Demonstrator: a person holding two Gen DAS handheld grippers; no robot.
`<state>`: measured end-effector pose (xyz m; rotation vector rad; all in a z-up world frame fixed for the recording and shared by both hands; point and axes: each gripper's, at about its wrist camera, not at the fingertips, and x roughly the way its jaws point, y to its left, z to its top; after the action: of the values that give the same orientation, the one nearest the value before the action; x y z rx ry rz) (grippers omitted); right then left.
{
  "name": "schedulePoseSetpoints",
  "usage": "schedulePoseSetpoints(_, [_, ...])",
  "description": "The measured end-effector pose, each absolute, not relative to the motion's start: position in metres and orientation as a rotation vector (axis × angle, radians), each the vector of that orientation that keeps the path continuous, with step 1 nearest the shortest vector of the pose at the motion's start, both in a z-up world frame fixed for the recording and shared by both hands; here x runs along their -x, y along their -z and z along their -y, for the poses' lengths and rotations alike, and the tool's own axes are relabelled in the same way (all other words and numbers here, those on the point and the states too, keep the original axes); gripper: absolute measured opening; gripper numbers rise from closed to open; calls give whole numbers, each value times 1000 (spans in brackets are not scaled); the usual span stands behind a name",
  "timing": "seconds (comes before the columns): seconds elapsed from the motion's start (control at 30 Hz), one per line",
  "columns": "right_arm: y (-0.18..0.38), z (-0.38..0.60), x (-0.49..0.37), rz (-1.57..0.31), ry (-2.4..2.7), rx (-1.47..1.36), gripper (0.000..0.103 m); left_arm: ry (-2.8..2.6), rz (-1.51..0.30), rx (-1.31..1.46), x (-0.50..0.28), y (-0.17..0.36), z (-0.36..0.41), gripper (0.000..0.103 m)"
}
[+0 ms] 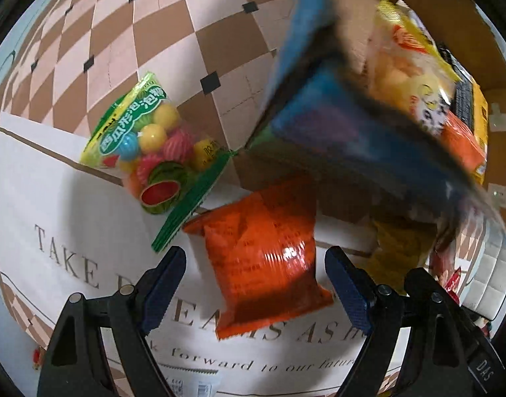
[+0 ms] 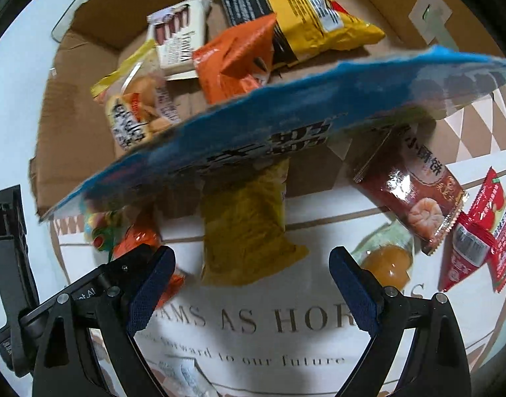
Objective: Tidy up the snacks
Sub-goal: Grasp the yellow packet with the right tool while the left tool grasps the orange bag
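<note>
Your left gripper point(image 1: 254, 264) points down at the white printed cloth point(image 1: 70, 231) with its jaws spread wide and nothing pressed between them. An orange snack pack point(image 1: 266, 254) lies flat on the cloth in the gap between the two blue pads point(image 1: 163, 281), touching neither. Toward the upper left of that frame, a clear bag of colourful gum balls point(image 1: 153, 145) sits over the cloth's edge, just beside the orange pack.

Your right gripper point(image 2: 253, 266) is also released, jaws wide. A yellow snack pack point(image 2: 246, 231) lies on the cloth between and just ahead of its fingertips, free of both. At lower right of that view sit a small jelly cup point(image 2: 387, 264), a dark red biscuit pack point(image 2: 415, 195) and red sachets point(image 2: 484, 231).

A blurred blue bag point(image 2: 269, 122) crosses the middle of the right view, in front of the cardboard box point(image 2: 70, 115); what holds it cannot be told. Inside the box lie several packs, among them a yellow bag point(image 2: 319, 10) at upper centre.
</note>
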<state>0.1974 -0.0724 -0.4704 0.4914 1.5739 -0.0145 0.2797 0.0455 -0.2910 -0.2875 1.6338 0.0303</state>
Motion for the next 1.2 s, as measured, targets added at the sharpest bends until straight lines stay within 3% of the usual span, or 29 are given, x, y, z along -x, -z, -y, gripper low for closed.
schedulePoseSetpoints(0.03, [473,71,-200,-1578,17,-495,91,-33,-1634,289,-280,293,-46,86])
schedulePoseSetpoints(0.1, [480,67,-203,-1588,26,-490,86,-25,-1632,287,-280,296,-46,75])
schedulePoseSetpoints(0.17, [485,64,-204,-1596,29,-476,73,-10,-1637,265,-278,299,-45,66])
schedulePoseSetpoints(0.27, [488,59,-205,-1611,30,-442,68,5,-1624,219,-272,299,-42,64])
schedulePoseSetpoints(0.67, [490,55,-139,-1757,-23,-348,65,69,-1674,49,-200,304,-27,63])
schedulePoseSetpoints(1.03, [507,31,-117,-1812,-17,-300,67,45,-1655,-28,-181,313,1,64])
schedulePoseSetpoints(1.13, [510,32,-116,-1804,-14,-300,66,48,-1647,-26,-187,307,-3,59])
schedulePoseSetpoints(1.2, [508,31,-115,-1787,-17,-307,59,50,-1639,-24,-186,300,-9,54])
